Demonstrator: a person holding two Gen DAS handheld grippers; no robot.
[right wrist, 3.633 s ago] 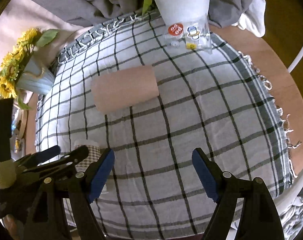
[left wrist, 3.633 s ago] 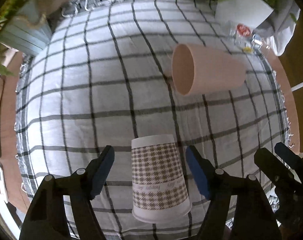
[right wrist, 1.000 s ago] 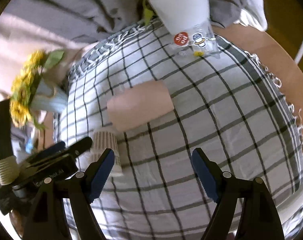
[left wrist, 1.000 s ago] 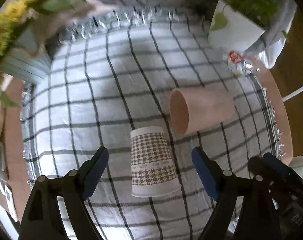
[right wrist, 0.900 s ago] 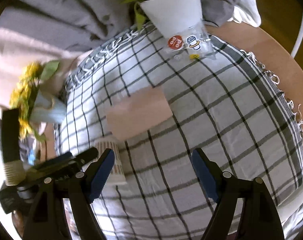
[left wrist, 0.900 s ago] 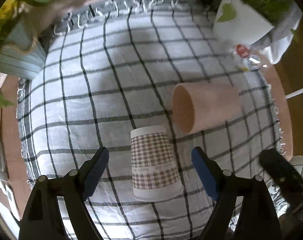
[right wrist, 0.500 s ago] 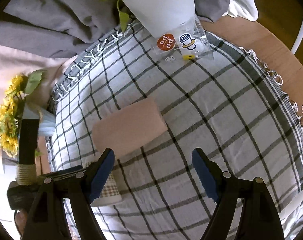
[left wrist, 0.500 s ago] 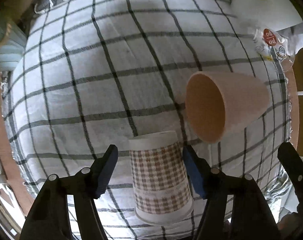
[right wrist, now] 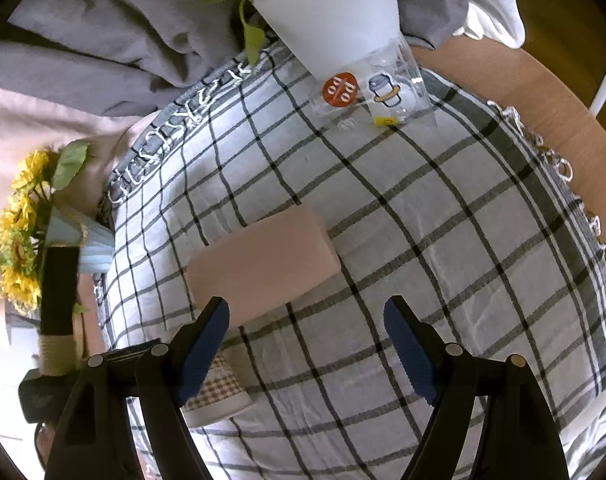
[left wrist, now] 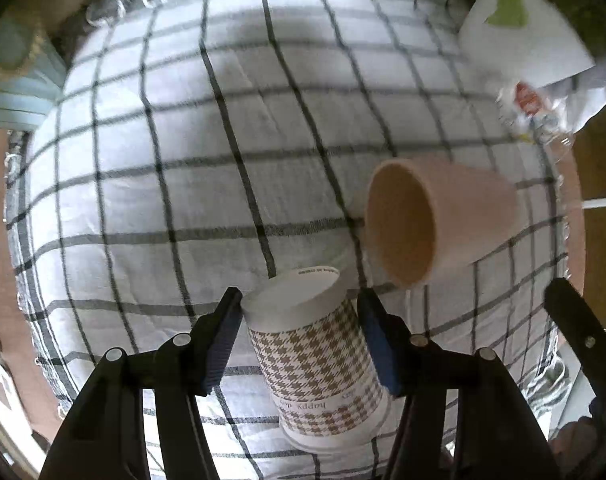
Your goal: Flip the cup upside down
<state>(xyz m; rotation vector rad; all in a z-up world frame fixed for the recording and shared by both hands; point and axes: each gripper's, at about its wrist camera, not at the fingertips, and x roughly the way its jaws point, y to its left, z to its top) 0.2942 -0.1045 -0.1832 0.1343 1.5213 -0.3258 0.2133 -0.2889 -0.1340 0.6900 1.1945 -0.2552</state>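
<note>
Our left gripper (left wrist: 299,336) pinches the houndstooth paper cup (left wrist: 323,364) near its upturned base; the cup stands rim-down, slightly tilted, on the checked tablecloth (left wrist: 163,184), and its rim looks to touch the cloth. Just beside it lies the pink cup (left wrist: 443,216). Our right gripper (right wrist: 307,344) hangs spread wide.

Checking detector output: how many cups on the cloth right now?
3. Houndstooth paper cup upside down between the left gripper fingers; pink cup on its side beside it; clear printed cup by the white planter. None seems hidden.
</note>
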